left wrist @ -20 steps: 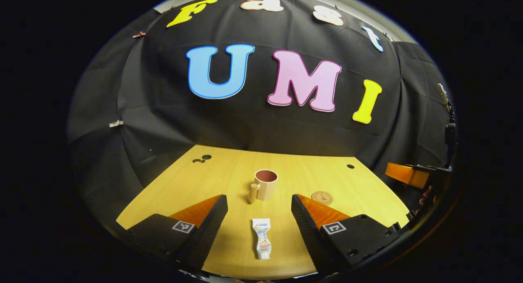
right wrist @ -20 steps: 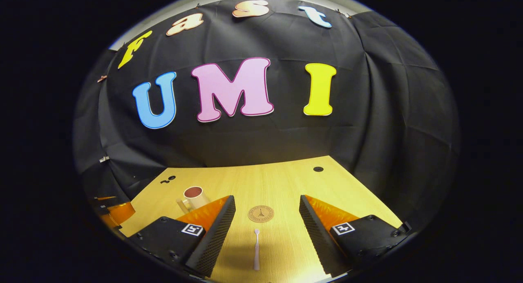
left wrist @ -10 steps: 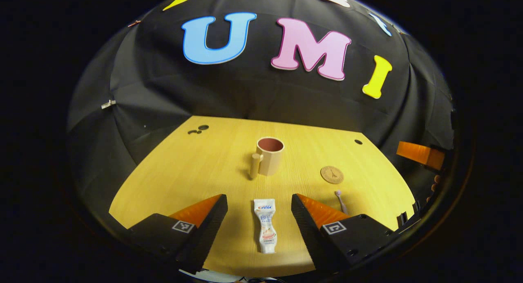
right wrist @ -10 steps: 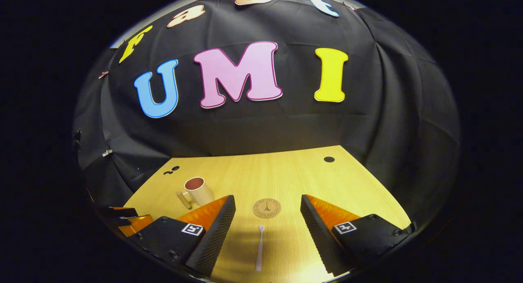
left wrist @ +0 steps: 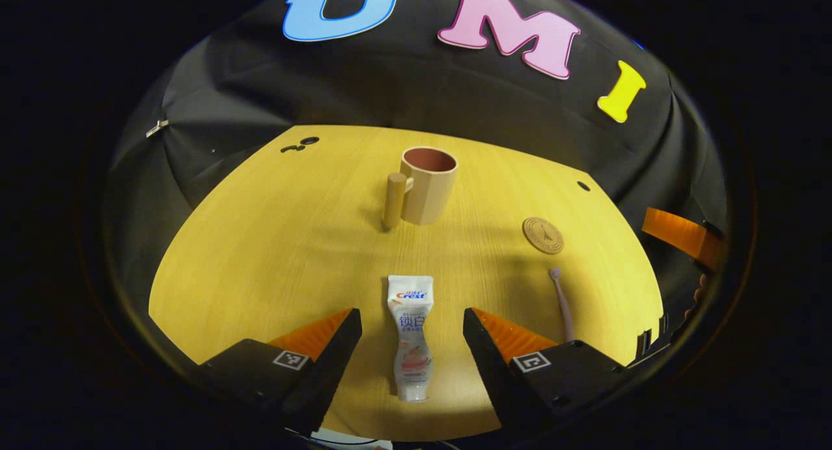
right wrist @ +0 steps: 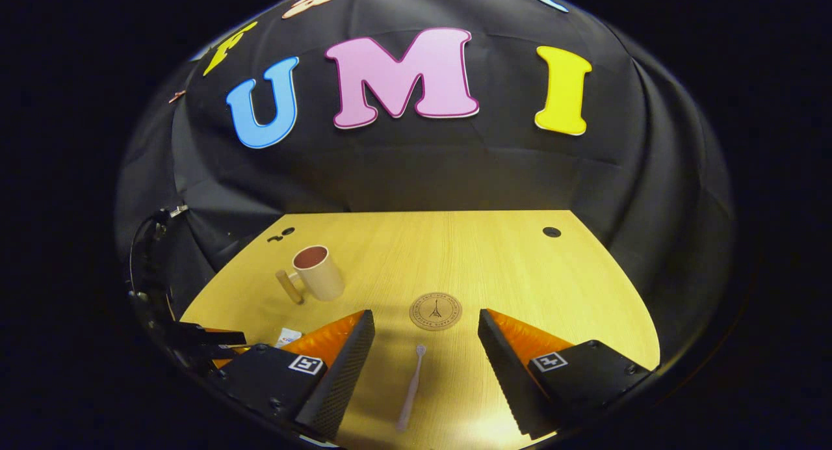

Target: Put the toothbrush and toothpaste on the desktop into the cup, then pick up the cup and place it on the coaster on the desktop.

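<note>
From my remote seat, the wooden desktop (left wrist: pixel 273 242) spreads across the middle of the left gripper view, its far edge meeting the black cloth wall and broad bare wood lying at the left of the frame. My left gripper (left wrist: pixel 411 336) hangs low at the bottom centre, fingers apart, straddling the toothpaste (left wrist: pixel 411 336), which lies flat without touching either finger. My right gripper (right wrist: pixel 424 365), seen in the right gripper view, is likewise spread around the toothbrush (right wrist: pixel 411 388) lying at bottom centre. The cup (left wrist: pixel 426 185) stands upright at upper centre of the left gripper view, handle turned left, well apart from everything. The coaster (right wrist: pixel 435 311) sits just beyond the toothbrush's head, open wood stretching right toward the desktop's edge.
</note>
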`<state>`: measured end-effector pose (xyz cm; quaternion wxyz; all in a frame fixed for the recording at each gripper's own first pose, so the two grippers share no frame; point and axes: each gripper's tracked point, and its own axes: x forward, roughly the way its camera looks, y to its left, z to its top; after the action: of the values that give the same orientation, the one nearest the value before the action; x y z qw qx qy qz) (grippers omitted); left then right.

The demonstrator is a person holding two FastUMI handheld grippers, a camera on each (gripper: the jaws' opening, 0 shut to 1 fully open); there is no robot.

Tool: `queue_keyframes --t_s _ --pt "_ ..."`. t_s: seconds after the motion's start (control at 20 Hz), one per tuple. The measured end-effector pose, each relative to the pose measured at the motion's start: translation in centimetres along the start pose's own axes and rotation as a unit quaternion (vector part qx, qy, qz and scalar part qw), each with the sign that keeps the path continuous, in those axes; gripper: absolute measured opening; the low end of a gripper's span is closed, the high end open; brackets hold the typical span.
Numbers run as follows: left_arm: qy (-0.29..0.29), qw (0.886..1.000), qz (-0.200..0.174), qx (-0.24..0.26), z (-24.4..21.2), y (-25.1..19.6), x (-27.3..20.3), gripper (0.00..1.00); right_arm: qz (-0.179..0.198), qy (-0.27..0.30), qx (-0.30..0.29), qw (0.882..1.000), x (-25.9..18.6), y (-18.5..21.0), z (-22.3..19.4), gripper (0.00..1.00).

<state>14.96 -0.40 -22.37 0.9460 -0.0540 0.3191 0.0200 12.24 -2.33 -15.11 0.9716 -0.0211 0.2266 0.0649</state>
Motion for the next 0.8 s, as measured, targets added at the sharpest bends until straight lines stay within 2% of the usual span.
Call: queue_keyframes --t_s 0.55,0.65,0.8 --pt "0.093 0.993 0.067 0.010 -3.6 0.1 3.9 0.98 0.051 0.044 0.016 0.998 1.9 0.4 -3.3 0.99" --pt "0.101 0.992 0.069 0.014 -4.1 0.1 4.2 0.96 0.050 0.052 0.018 0.997 1.8 0.0 -3.9 0.99" --pt "0.096 0.992 0.078 -0.010 -4.3 0.3 4.9 0.89 0.030 0.057 0.022 0.998 1.7 -1.2 -4.4 0.99"
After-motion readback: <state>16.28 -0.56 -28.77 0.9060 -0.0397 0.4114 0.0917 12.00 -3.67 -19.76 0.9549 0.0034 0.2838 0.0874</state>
